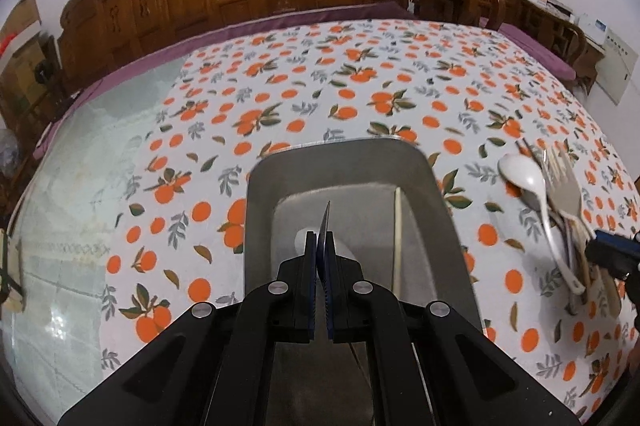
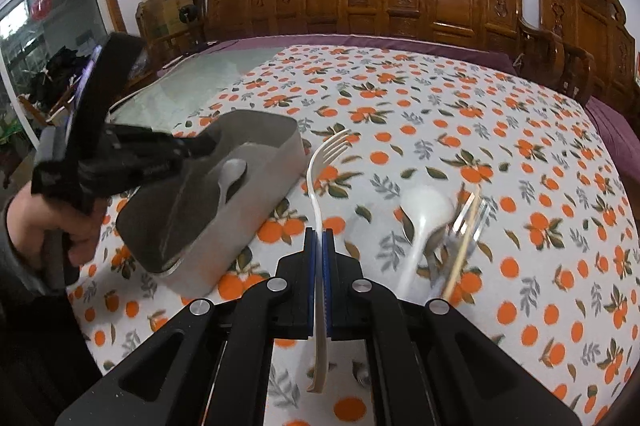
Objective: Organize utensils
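While clamped on the thin rim of the grey rectangular metal tray point(image 1: 344, 161), left gripper point(image 1: 323, 246); right gripper point(image 2: 320, 246) pinching cream plastic fork point(image 2: 320, 161) above orange-print tablecloth point(image 2: 440, 113).

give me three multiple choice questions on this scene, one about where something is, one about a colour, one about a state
1. Where does the white spoon lie?
A. inside the grey tray
B. on the floor
C. on a chair

2. What colour is the fruit printed on the tablecloth?
A. blue
B. orange
C. purple

3. What is the right gripper doing?
A. hanging wide open over the cloth
B. shut on the white fork
C. shut on a cup

Answers:
1 A: the right wrist view shows the spoon in the tray's compartment.
2 B: orange fruit with green leaves covers the cloth.
3 B: the fork's handle runs between the closed blue pads, tines pointing away.
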`<control>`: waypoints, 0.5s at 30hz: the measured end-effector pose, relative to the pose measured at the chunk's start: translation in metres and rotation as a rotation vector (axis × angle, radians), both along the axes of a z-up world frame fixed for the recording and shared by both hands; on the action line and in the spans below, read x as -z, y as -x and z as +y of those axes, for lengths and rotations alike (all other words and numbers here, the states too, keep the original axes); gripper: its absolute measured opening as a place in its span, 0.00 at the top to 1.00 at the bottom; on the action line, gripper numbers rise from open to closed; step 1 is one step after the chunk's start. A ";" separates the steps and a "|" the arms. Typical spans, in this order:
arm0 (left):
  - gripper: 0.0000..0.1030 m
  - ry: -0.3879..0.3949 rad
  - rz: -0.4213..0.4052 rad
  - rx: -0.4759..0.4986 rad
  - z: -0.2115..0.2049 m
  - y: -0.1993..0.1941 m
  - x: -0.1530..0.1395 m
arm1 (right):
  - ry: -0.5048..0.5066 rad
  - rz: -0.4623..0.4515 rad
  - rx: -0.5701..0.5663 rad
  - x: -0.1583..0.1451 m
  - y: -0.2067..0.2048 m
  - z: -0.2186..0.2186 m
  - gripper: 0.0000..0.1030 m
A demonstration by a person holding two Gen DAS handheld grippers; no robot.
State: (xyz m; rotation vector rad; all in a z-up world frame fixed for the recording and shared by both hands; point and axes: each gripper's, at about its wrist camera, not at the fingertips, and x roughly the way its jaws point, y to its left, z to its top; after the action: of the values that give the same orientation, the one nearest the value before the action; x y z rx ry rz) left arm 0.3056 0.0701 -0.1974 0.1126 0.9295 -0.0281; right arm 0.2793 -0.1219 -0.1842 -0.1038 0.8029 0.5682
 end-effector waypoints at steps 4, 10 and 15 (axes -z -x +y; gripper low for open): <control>0.98 0.001 0.032 0.006 0.002 -0.003 0.011 | -0.006 -0.001 -0.011 -0.002 -0.006 0.012 0.96; 0.98 0.021 0.063 0.002 0.005 -0.006 0.017 | -0.025 -0.002 -0.019 -0.009 -0.009 0.027 0.96; 0.97 0.038 0.036 -0.002 0.010 -0.003 0.007 | -0.057 -0.009 -0.024 -0.019 -0.009 0.039 0.96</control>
State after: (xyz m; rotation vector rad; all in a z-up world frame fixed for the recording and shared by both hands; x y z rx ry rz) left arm 0.3082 0.0800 -0.2045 0.0758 0.9641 -0.0464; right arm 0.2880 -0.0825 -0.1656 -0.0638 0.7769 0.6126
